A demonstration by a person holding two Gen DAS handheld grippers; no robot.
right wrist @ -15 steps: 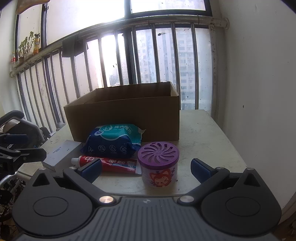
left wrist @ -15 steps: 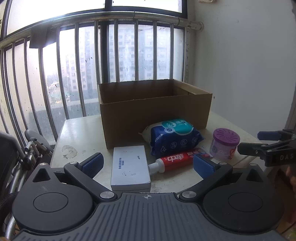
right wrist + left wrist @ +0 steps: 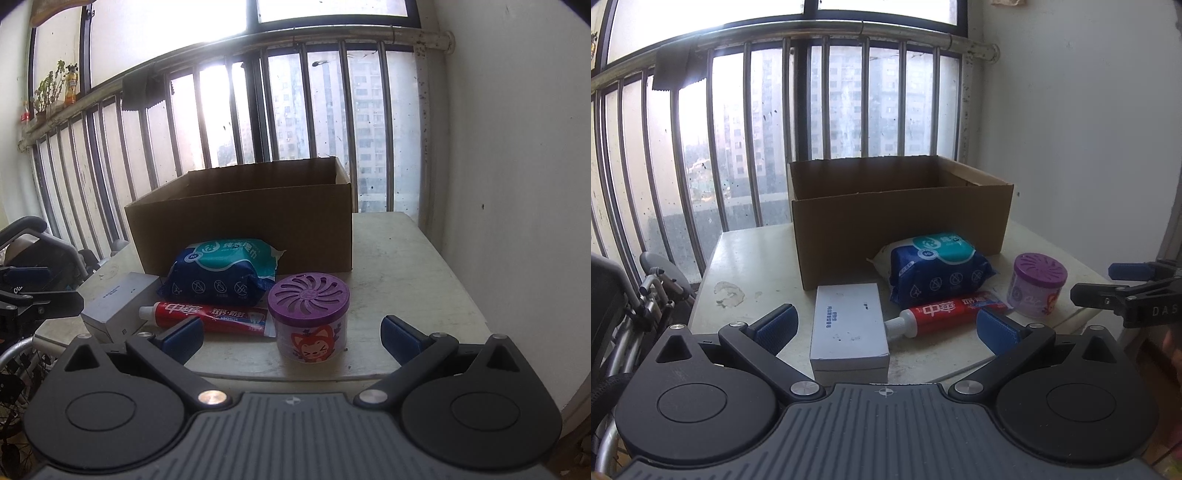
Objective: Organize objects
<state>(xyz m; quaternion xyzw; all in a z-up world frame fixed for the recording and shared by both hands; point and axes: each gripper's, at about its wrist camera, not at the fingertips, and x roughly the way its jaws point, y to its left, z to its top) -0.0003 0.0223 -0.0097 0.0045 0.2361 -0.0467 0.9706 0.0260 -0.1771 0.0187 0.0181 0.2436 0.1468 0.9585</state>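
Note:
An open cardboard box (image 3: 901, 218) (image 3: 243, 225) stands at the back of a white table (image 3: 753, 266) (image 3: 402, 273). In front of it lie a blue wipes pack (image 3: 938, 273) (image 3: 221, 273), a red toothpaste tube (image 3: 945, 314) (image 3: 210, 314), a white carton (image 3: 849, 325) (image 3: 118, 302) and a purple-lidded jar (image 3: 1038, 284) (image 3: 308, 317). My left gripper (image 3: 886, 328) is open and empty, just short of the carton. My right gripper (image 3: 291, 334) is open and empty, just short of the jar. Each gripper shows at the edge of the other's view.
A barred window (image 3: 849, 103) runs behind the table and a white wall (image 3: 517, 147) stands on the right. A wheelchair (image 3: 635, 302) stands left of the table.

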